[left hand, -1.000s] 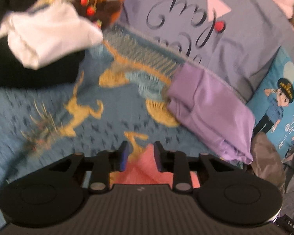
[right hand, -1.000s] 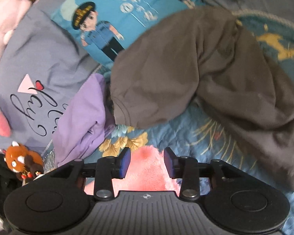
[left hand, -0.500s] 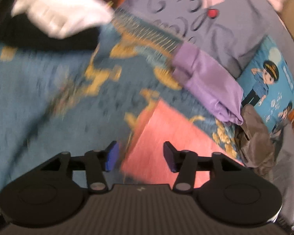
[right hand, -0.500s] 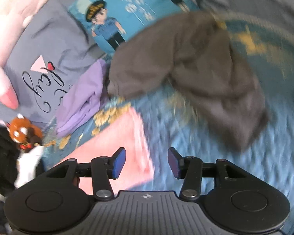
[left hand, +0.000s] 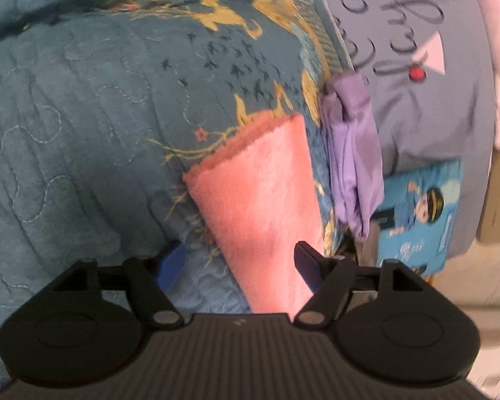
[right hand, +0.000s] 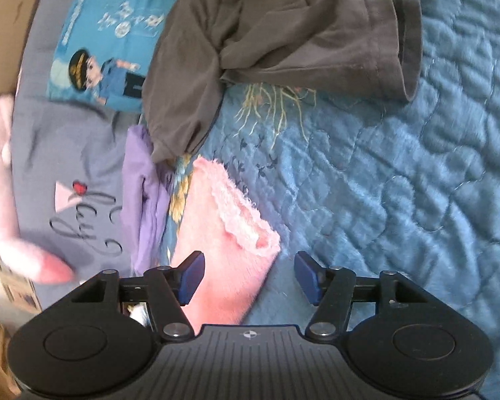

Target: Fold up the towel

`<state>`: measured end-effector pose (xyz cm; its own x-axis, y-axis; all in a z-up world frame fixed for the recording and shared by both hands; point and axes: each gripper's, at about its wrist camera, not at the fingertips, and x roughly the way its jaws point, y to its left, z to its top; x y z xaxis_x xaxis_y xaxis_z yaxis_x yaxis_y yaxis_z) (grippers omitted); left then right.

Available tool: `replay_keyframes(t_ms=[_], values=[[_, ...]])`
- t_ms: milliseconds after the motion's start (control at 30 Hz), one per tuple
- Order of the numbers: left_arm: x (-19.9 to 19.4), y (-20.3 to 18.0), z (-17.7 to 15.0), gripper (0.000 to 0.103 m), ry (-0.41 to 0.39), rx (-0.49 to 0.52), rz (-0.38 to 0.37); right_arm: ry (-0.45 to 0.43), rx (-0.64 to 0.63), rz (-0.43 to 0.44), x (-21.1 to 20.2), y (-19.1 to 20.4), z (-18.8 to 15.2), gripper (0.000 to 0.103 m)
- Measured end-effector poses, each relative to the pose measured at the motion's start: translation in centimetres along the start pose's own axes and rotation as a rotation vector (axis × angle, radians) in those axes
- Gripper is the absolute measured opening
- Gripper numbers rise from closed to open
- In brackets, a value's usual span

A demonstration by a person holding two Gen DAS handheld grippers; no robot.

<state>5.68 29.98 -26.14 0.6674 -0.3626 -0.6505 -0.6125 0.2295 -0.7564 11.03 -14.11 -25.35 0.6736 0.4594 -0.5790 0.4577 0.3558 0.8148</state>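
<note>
Jaws of the left gripper (left hand: 238, 266) stand wide apart, having just been opening, and the pink towel (left hand: 266, 200) runs up between them with neither pad pressing it, so it lies released. Its near end passes under the gripper body, and its far edge, folded over in 2 layers, points away ahead of the jaws on the blue quilted bed cover (left hand: 83, 133). Jaws of the right gripper (right hand: 250, 278) have also just been opening and are parted; the towel (right hand: 223, 250) sits ahead of the left pad and reaches partway into the gap, touching neither pad as far as can be seen, its fluffy folded corner just ahead of the opening. Beyond the towel, to the left of those jaws, lies a crumpled purple cloth (right hand: 143, 206), and farther out a brown garment (right hand: 266, 33) is spread over the cover (right hand: 400, 183), partly covering a blue cartoon pillow (right hand: 103, 43).
</note>
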Motion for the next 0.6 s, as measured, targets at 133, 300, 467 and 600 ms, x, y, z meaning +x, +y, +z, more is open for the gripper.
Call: replay_keyframes(t_ms=[133, 300, 467, 600], values=[[0.2, 0.8, 0.5, 0.072, -0.052, -0.071, -0.024, -0.011, 0.015, 0.001, 0.7, 0.2, 0.1, 0.043], [0.1, 0.8, 0.8, 0.038, -0.104, -0.077, -0.018, -0.014, -0.022, -0.009, 0.8, 0.5, 0.2, 0.014], [0.4, 1.0, 1.4, 0.01, -0.107, -0.077, -0.019, -0.013, -0.062, -0.017, 0.5, 0.9, 0.6, 0.008], [-0.7, -0.4, 1.1, 0.007, -0.164, 0.001, -0.004, -0.023, -0.123, -0.041, -0.2, 1.7, 0.7, 0.007]])
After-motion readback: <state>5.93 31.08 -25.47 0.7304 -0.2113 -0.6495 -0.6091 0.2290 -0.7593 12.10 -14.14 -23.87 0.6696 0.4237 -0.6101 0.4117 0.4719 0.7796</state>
